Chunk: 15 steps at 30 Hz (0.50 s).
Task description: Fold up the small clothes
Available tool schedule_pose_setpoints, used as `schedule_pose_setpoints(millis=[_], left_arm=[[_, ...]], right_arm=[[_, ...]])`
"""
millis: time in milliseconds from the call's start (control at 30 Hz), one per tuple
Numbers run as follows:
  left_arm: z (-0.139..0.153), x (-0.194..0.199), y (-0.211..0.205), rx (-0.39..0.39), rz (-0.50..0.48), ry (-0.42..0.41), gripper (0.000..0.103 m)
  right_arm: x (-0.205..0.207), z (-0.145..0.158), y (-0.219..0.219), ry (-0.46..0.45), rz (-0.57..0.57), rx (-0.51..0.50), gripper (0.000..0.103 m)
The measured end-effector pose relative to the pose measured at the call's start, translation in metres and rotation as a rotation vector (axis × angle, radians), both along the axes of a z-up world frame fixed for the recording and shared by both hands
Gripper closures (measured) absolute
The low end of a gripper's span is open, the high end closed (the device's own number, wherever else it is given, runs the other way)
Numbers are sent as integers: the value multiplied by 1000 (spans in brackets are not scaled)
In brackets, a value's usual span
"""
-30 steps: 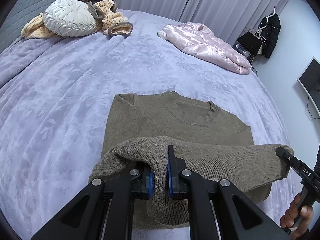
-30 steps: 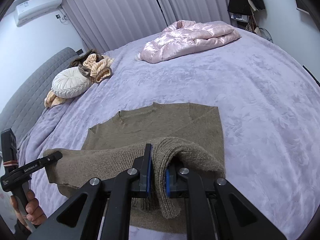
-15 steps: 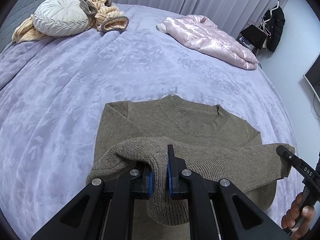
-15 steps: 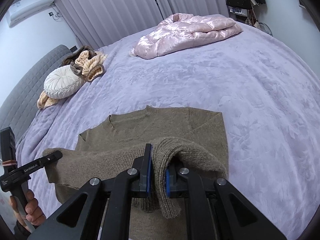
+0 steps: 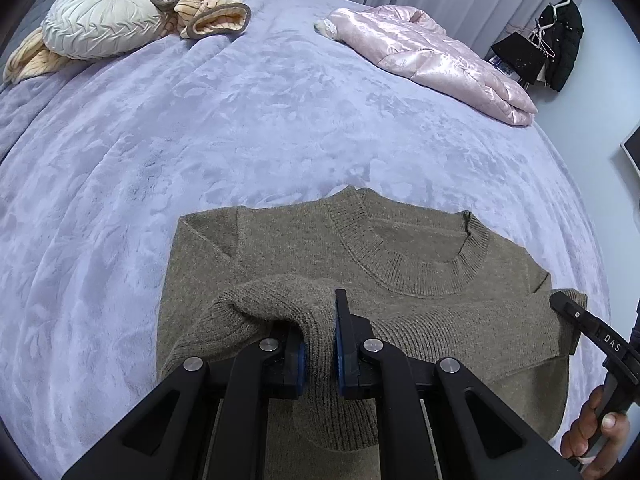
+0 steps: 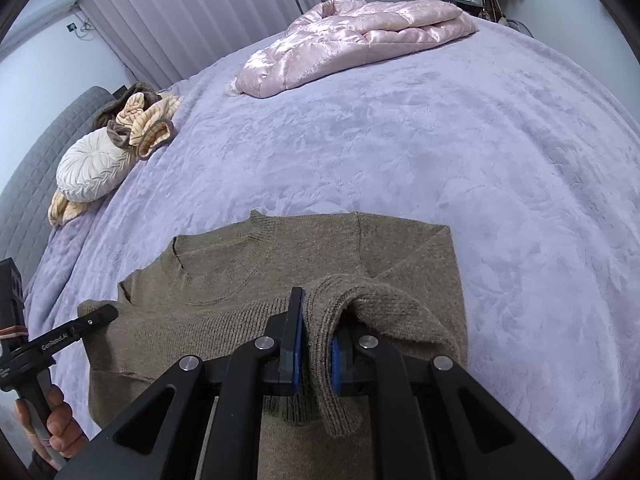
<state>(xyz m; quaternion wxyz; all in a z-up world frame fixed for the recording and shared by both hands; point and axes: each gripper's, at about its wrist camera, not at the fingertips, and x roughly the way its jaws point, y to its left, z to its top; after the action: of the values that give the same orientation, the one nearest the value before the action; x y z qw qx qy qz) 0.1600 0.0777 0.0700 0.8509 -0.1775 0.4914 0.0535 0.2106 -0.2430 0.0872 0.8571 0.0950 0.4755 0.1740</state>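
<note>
An olive-brown knit sweater (image 5: 400, 264) lies flat on the lilac bedspread (image 5: 200, 128), collar away from me. Its ribbed bottom hem is lifted and stretched over the chest between both grippers. My left gripper (image 5: 320, 352) is shut on the hem's left corner, which droops below the blue pads. The right gripper (image 6: 316, 352) is shut on the hem's right corner of the sweater (image 6: 280, 264). In the left wrist view the right gripper's finger (image 5: 588, 328) pinches the far end of the hem. In the right wrist view the left gripper's finger (image 6: 68, 332) shows at the hem's other end.
A folded pink satin quilted jacket (image 5: 432, 56) lies at the far right of the bed. A white round cushion (image 5: 100, 20) and striped peach clothes (image 5: 208, 12) sit at the far left. Curtains run behind; dark coats (image 5: 560, 44) hang at the right wall. Hands hold both handles.
Both grippers carried the lifted hem forward and down toward the collar. The fold now covers more of the chest, and the collar looks closer and larger.
</note>
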Motion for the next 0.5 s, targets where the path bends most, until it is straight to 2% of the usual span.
schedule_pose_setpoints(millis=[433, 500], left_arm=[[-36, 18, 7, -36, 16, 77, 90], [-37, 19, 8, -51, 10, 84, 81]], right_arm=[[20, -27, 4, 48, -13, -22, 92], [21, -32, 3, 61, -16, -23, 91]])
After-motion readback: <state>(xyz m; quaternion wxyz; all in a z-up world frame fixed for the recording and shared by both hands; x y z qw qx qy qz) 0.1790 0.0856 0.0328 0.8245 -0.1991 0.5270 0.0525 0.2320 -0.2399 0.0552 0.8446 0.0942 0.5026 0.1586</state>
